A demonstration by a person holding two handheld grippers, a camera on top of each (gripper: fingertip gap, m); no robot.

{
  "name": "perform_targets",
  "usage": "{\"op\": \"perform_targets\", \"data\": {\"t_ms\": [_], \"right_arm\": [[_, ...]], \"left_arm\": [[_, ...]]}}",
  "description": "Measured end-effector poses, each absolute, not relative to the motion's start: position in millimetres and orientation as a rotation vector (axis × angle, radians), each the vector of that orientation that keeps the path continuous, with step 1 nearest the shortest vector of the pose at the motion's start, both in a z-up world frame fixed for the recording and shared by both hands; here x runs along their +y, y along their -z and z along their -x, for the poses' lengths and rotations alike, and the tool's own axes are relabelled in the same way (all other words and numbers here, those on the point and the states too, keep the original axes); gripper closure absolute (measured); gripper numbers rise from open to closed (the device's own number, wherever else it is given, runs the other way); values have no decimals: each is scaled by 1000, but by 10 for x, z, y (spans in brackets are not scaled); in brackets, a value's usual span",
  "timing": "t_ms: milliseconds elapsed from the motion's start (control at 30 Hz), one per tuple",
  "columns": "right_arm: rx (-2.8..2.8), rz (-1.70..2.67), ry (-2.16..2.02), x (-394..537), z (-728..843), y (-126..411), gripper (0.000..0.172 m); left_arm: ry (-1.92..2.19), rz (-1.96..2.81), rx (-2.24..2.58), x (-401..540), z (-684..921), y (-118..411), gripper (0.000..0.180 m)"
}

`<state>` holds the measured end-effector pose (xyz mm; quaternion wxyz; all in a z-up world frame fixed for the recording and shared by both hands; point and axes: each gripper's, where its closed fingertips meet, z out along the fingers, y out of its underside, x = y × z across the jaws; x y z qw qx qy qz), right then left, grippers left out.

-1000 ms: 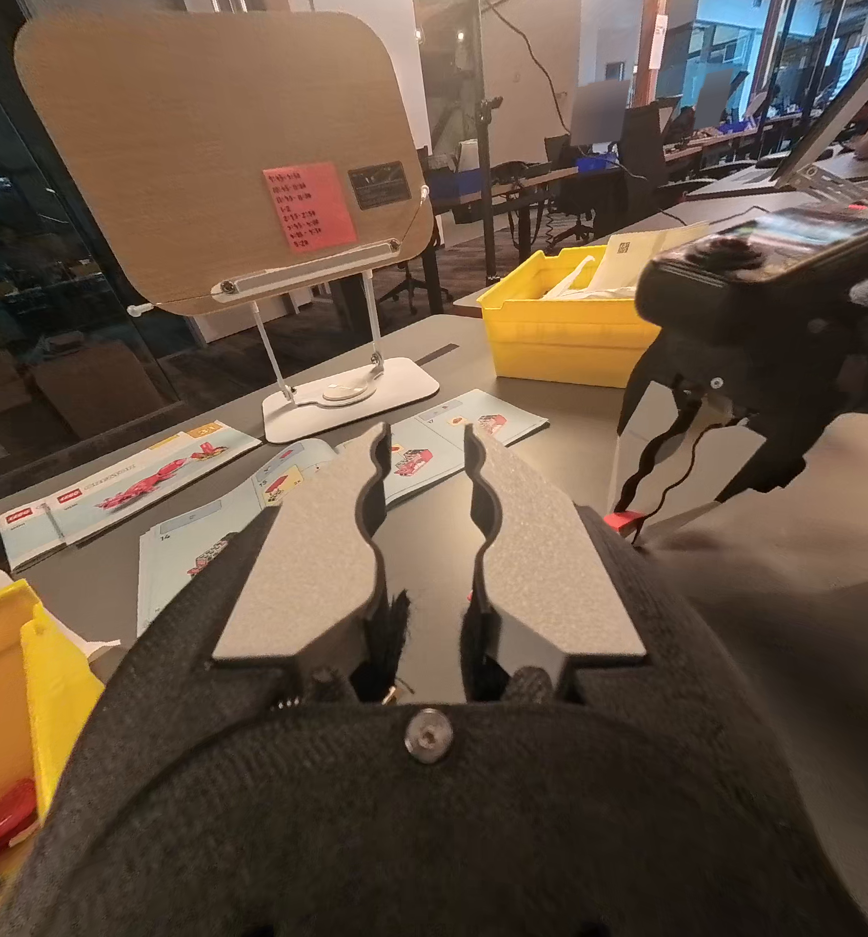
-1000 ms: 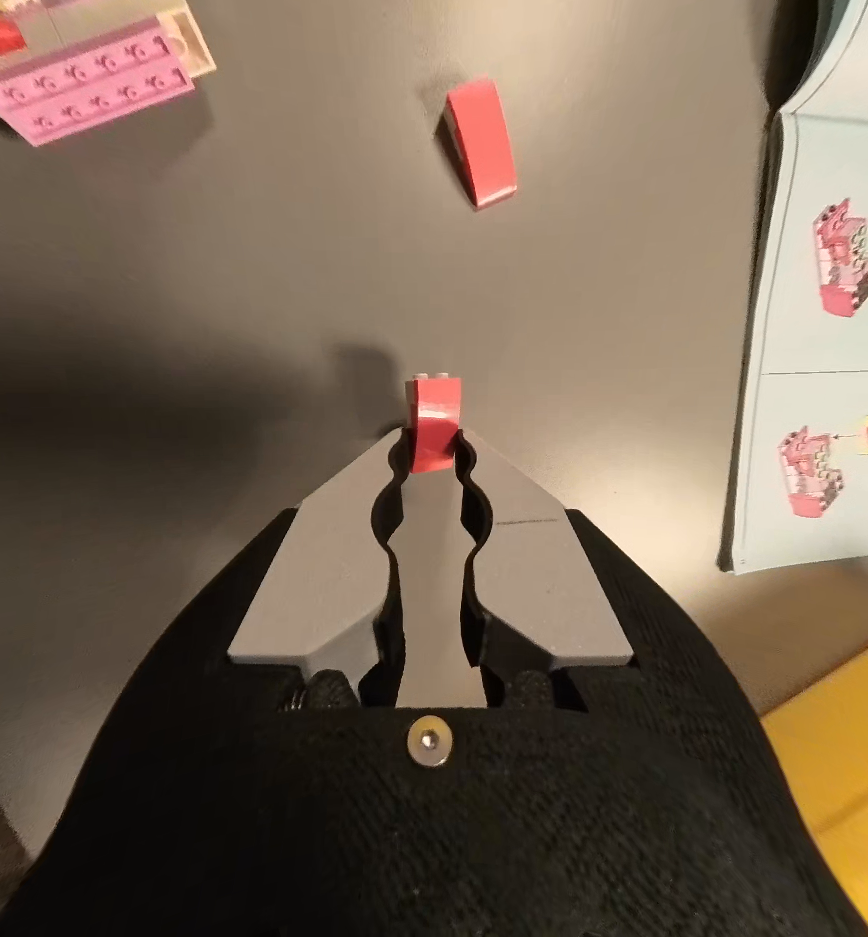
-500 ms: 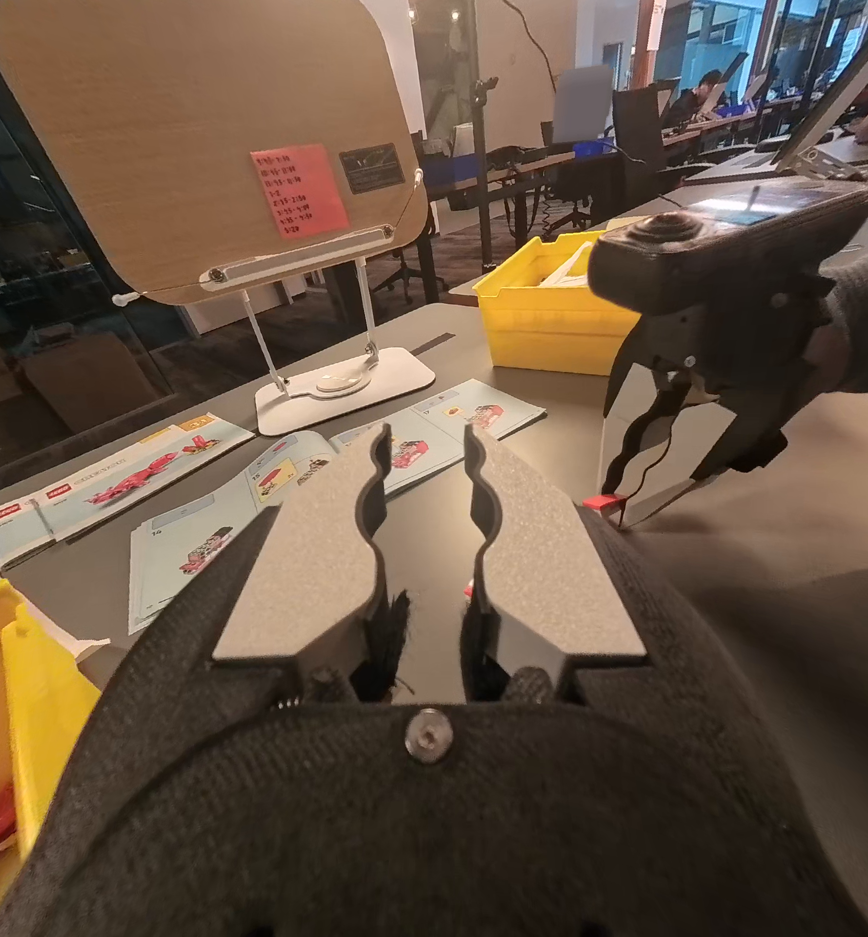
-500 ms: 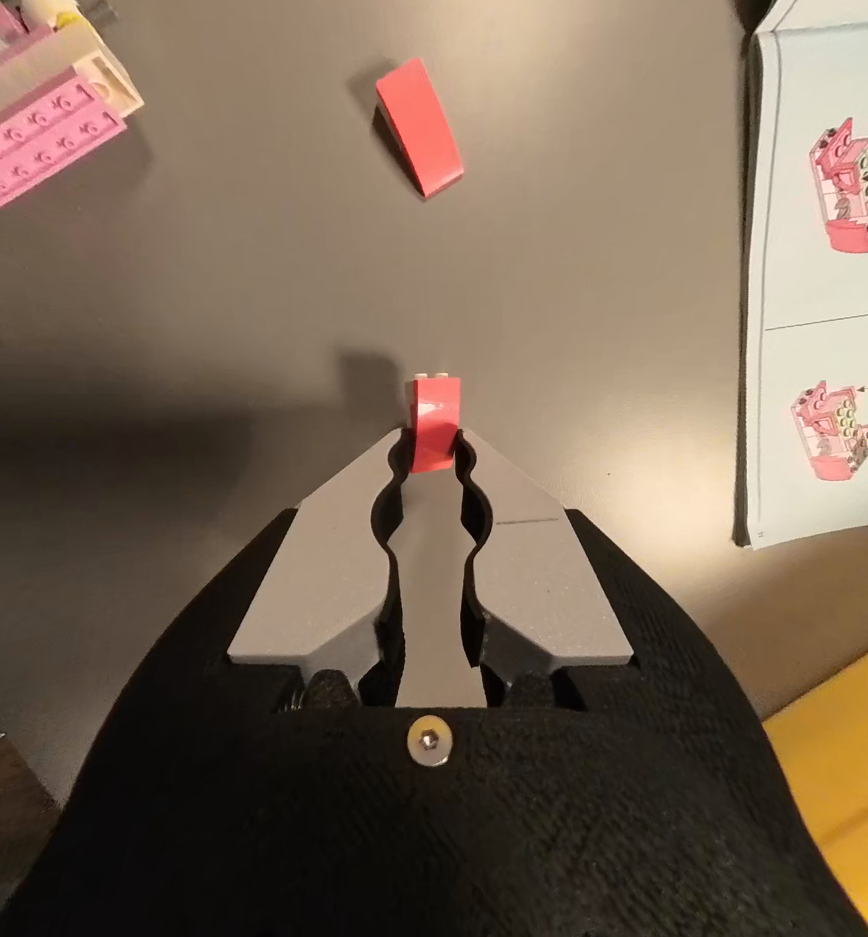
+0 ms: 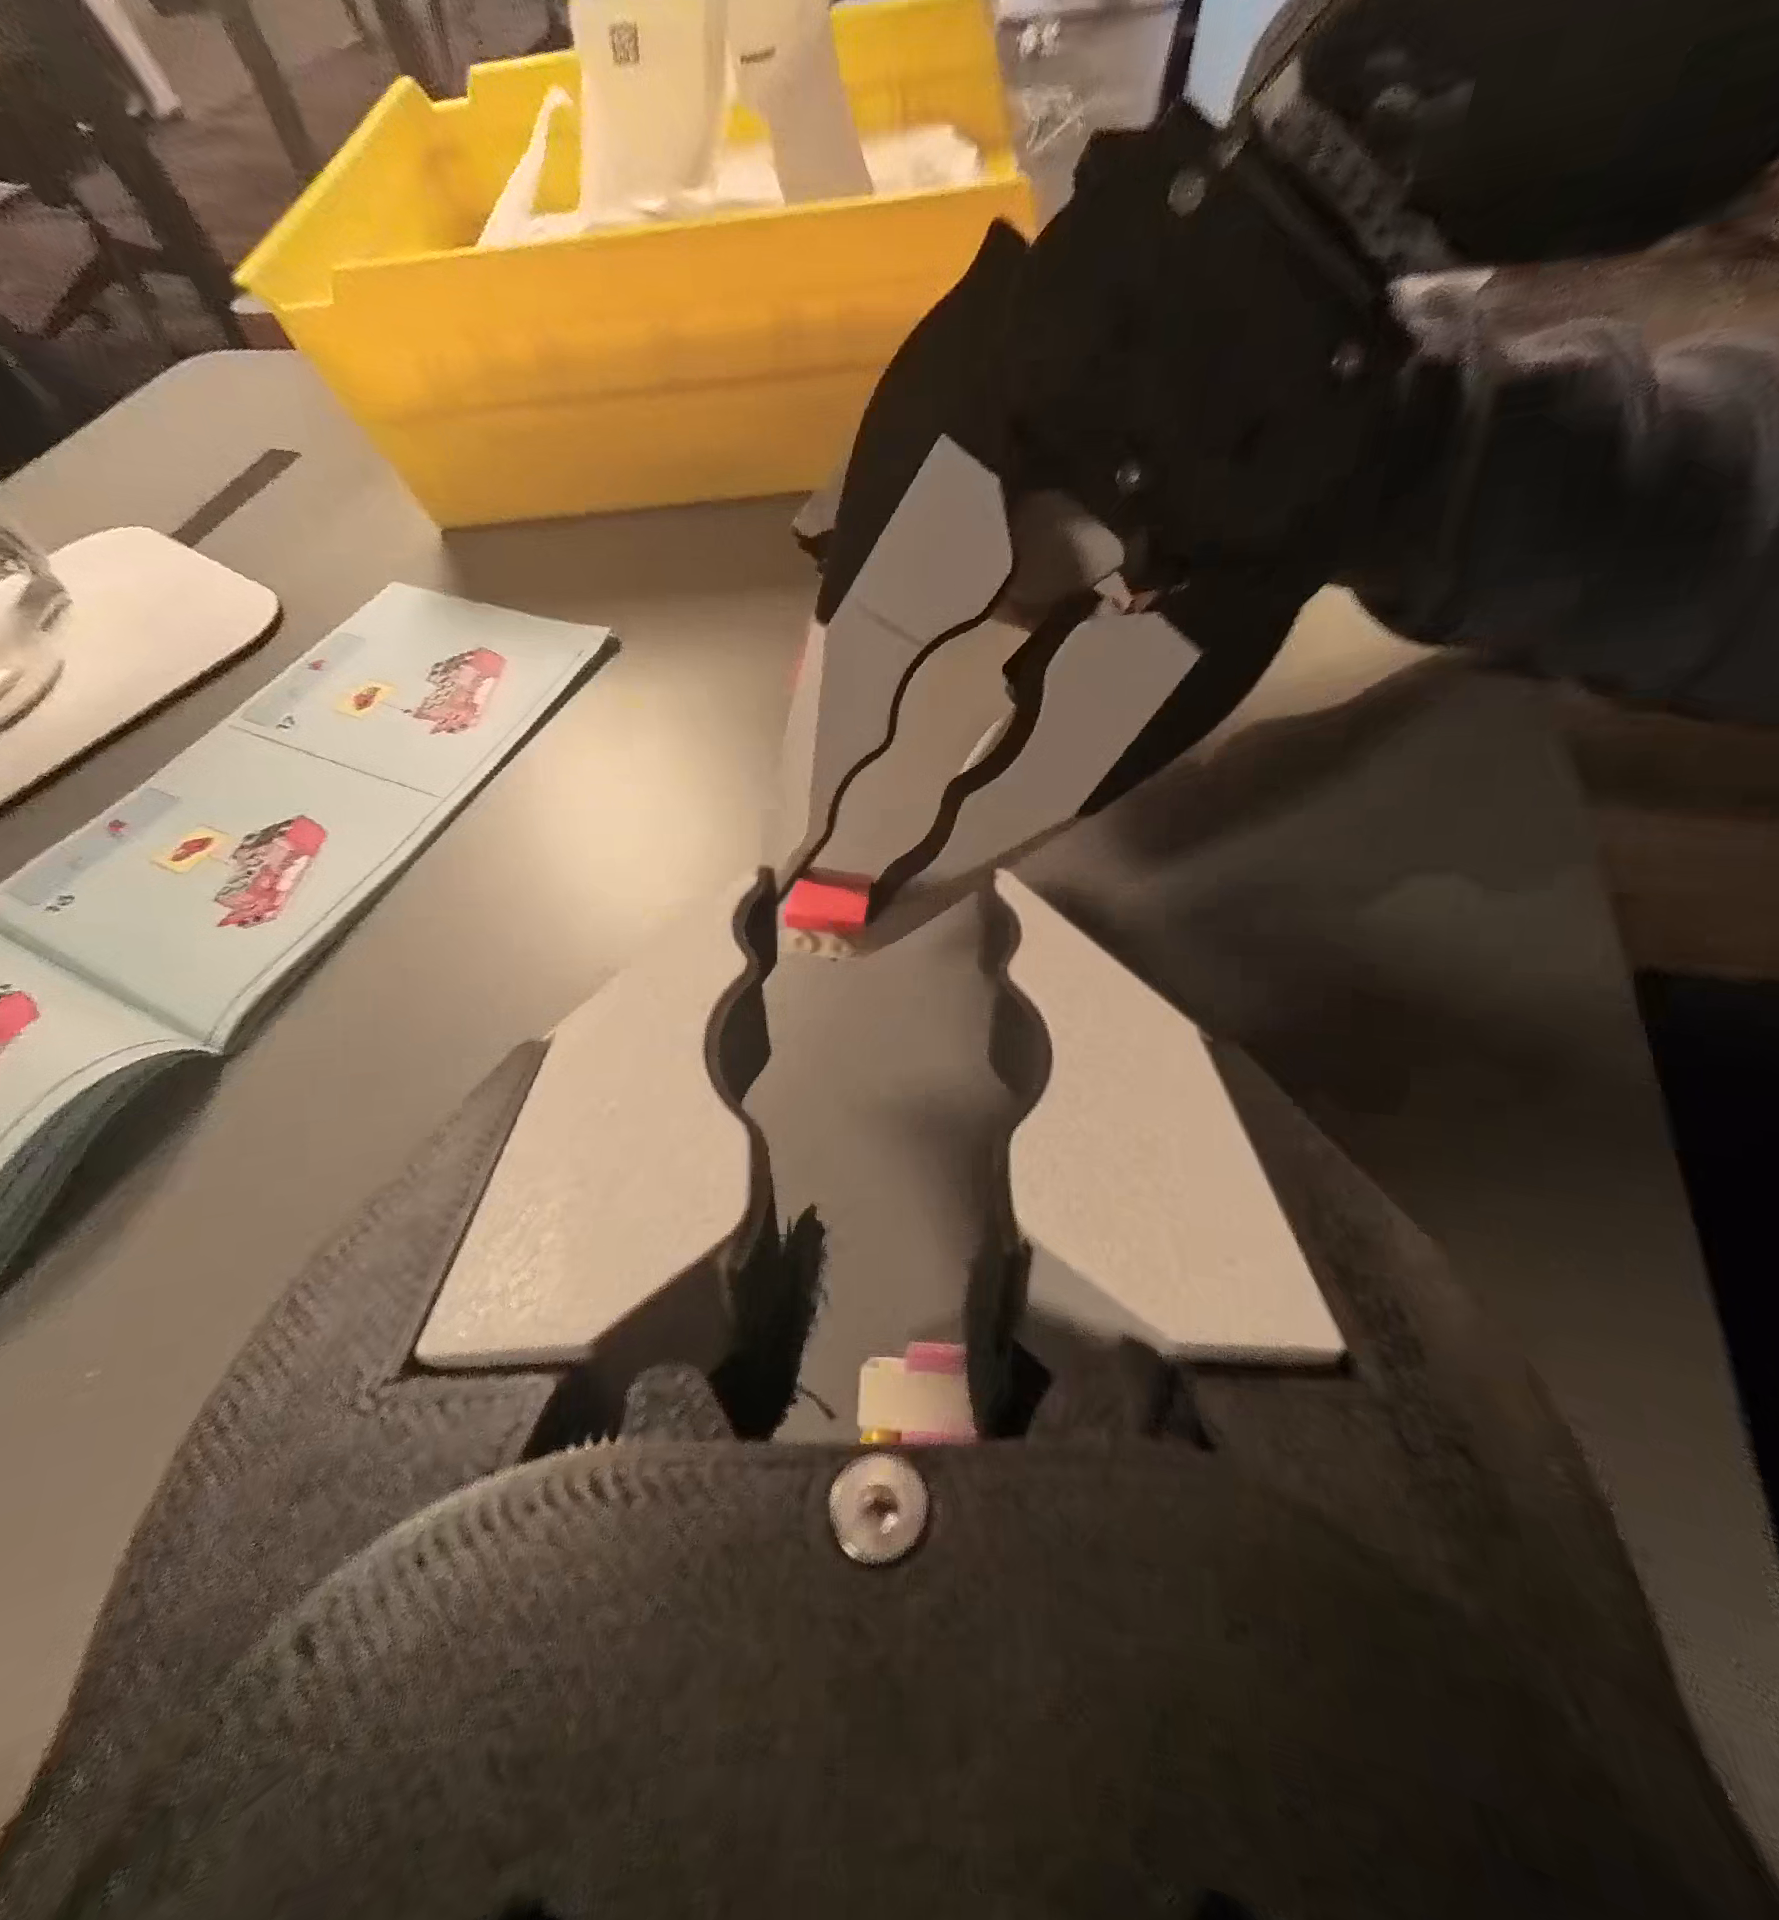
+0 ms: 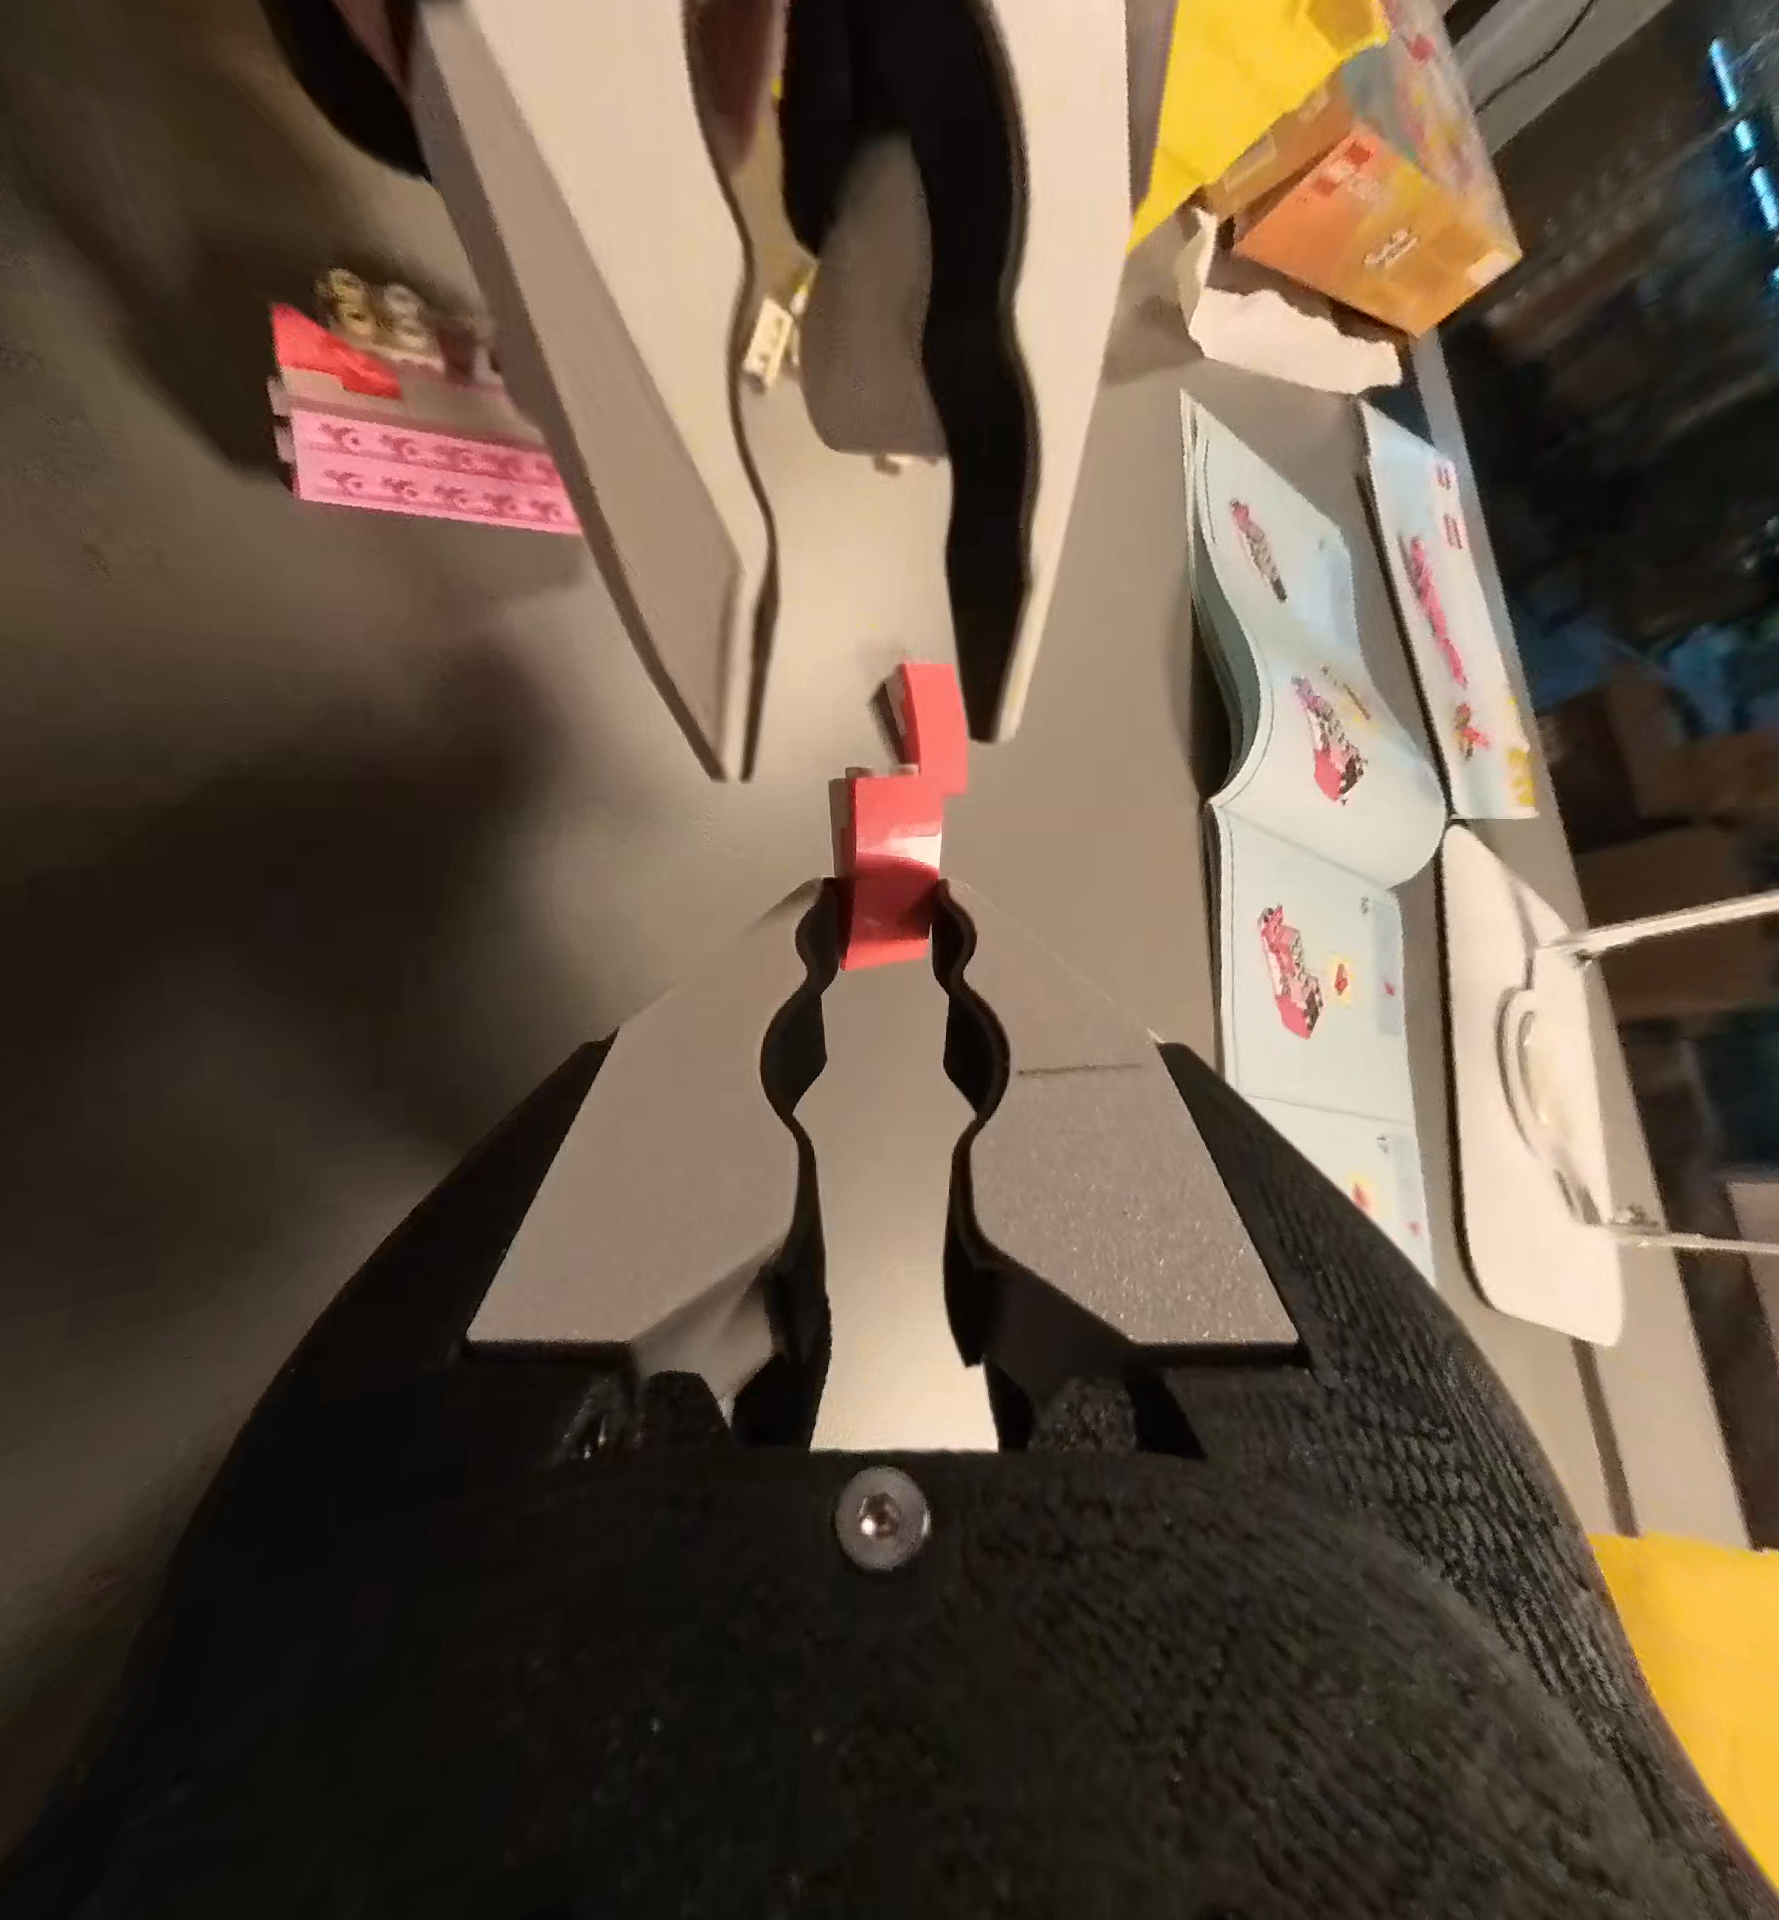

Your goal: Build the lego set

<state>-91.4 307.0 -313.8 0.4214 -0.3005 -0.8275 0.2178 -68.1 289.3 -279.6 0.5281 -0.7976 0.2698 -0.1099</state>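
The right gripper (image 6: 887, 896) clamps a small red brick (image 6: 890, 873) between both fingertips above the grey surface (image 6: 241, 935). The left gripper (image 5: 869, 899) faces it tip to tip, fingers spread wide and holding nothing, with a second red brick (image 6: 932, 717) lying just beyond.

Pinched at its lower end between the right gripper's (image 6: 886, 896) pads: a small red curved brick (image 6: 890, 873), grey studs facing away. Near it on the grey table (image 6: 241, 935), past the tips, lay a second red curved brick (image 6: 932, 727).
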Motion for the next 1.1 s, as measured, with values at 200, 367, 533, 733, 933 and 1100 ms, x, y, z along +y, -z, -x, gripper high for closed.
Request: {"op": "perform_targets", "data": {"t_ms": [200,367,533,733,933,1100], "right_arm": [[-2044,673,-567,2999,921,3063,157],[-2037,655,-580,2986,911,3026,157],[-2054,643,-596,2943,891,3036,157],[-2055,665,-628,2928,885,3038,157],[-2019,798,-920,2868,837,2911,146],[-2031,886,-1248,2774,701,2824,152]], "left_arm": [[249,1947,664,2891,694,2881,150],[296,1934,665,2861,692,2844,151],[262,1945,678,2859,728,2867,165],[262,1948,689,2851,728,2867,165],[270,1932,723,2821,707,2856,165],[282,1905,777,2787,625,2852,165]]}}
